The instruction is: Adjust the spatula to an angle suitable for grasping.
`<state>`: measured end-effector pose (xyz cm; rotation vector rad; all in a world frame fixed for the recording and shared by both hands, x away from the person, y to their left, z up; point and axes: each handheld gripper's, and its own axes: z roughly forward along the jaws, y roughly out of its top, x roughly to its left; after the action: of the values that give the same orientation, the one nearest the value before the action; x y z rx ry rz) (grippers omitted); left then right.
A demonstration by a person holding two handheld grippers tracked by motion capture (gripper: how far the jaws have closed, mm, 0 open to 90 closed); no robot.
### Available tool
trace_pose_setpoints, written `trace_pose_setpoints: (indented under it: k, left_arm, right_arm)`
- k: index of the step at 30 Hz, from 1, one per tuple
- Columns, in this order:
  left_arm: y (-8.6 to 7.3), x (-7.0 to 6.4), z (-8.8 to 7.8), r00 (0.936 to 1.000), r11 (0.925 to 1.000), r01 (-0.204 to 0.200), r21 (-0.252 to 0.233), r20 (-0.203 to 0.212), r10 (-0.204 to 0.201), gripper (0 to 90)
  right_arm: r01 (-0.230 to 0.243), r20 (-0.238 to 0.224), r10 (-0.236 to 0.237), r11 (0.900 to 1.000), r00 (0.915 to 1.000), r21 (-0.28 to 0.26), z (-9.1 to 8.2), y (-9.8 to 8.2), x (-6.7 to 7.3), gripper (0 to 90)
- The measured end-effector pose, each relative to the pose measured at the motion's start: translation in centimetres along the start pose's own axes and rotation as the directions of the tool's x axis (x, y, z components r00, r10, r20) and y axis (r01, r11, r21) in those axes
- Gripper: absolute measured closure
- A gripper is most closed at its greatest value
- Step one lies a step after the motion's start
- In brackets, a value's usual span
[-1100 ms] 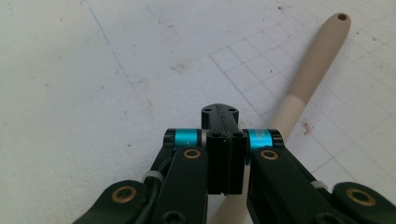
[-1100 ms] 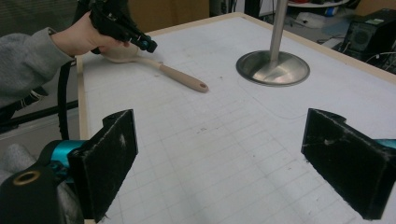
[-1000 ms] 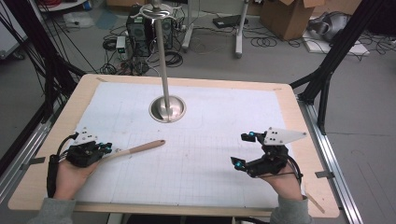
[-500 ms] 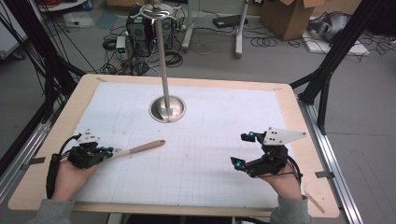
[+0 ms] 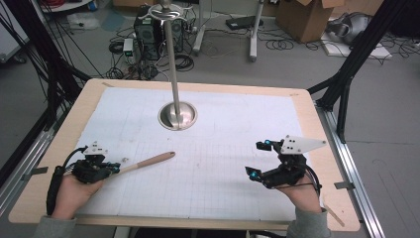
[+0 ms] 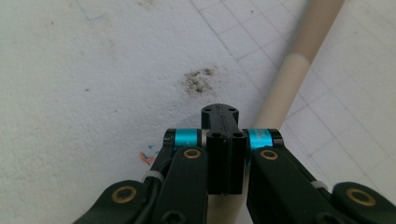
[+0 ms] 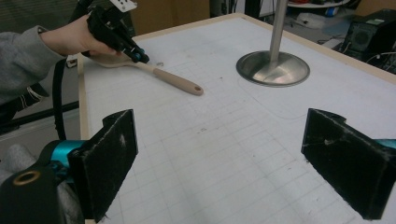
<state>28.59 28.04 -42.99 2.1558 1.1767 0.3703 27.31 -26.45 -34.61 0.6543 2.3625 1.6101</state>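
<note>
A wooden spoon (image 5: pixel 148 161) lies on the white grid sheet at the front left, its handle end pointing towards the table's middle. My left gripper (image 5: pixel 116 168) rests low over the spoon's bowl end with its jaws shut together. In the left gripper view the closed fingertips (image 6: pixel 219 116) sit just beside the handle (image 6: pixel 289 74), which runs on underneath them, not between the pads. My right gripper (image 5: pixel 257 159) hovers at the front right, open, with nothing between its pads (image 7: pixel 107 158). From the right gripper view I see the left gripper (image 7: pixel 140 57) on the spoon (image 7: pixel 175 80).
A metal pole on a round steel base (image 5: pixel 177 116) stands at the middle back of the sheet, also the base (image 7: pixel 273 67). The wooden table edge (image 5: pixel 317 124) frames the sheet. Cables, boxes and black frame legs lie on the floor beyond.
</note>
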Motion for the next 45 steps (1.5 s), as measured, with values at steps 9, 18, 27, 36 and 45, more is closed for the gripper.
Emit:
trace_pose_setpoints:
  k: [9, 18, 27, 36, 45]
  left_arm:
    - [-0.7, -1.1, -0.6, 0.9999, 1.0000, 0.006, 0.004, -0.010, -0.006, 89.6]
    - [-0.7, -1.0, -1.3, 0.9997, 0.9987, 0.011, -0.049, -0.019, -0.012, 89.6]
    - [0.8, -2.3, -2.3, 0.9988, 0.9879, -0.048, -0.148, 0.003, 0.049, 89.6]
    - [2.9, -5.5, -0.5, 0.9889, 0.9810, -0.124, -0.149, 0.062, 0.135, 89.6]
    - [4.3, -7.9, 2.3, 0.9796, 0.9781, -0.157, -0.136, 0.103, 0.172, 89.6]
  right_arm:
    - [0.000, -0.005, 0.000, 1.000, 1.0000, 0.007, 0.2, 0.0, 0.0, 9.6]
    - [0.001, -0.006, -0.001, 1.000, 1.0000, 0.007, 0.2, 0.0, 0.0, 9.6]
    - [0.000, -0.004, 0.000, 1.000, 1.0000, 0.004, 0.1, 0.0, -0.1, 9.6]
    - [-0.003, -0.006, 0.003, 1.000, 1.0000, 0.008, 0.1, 0.0, 0.0, 9.6]
    - [-0.007, -0.006, 0.007, 1.000, 1.0000, -0.005, -0.2, 0.0, 0.0, 9.5]
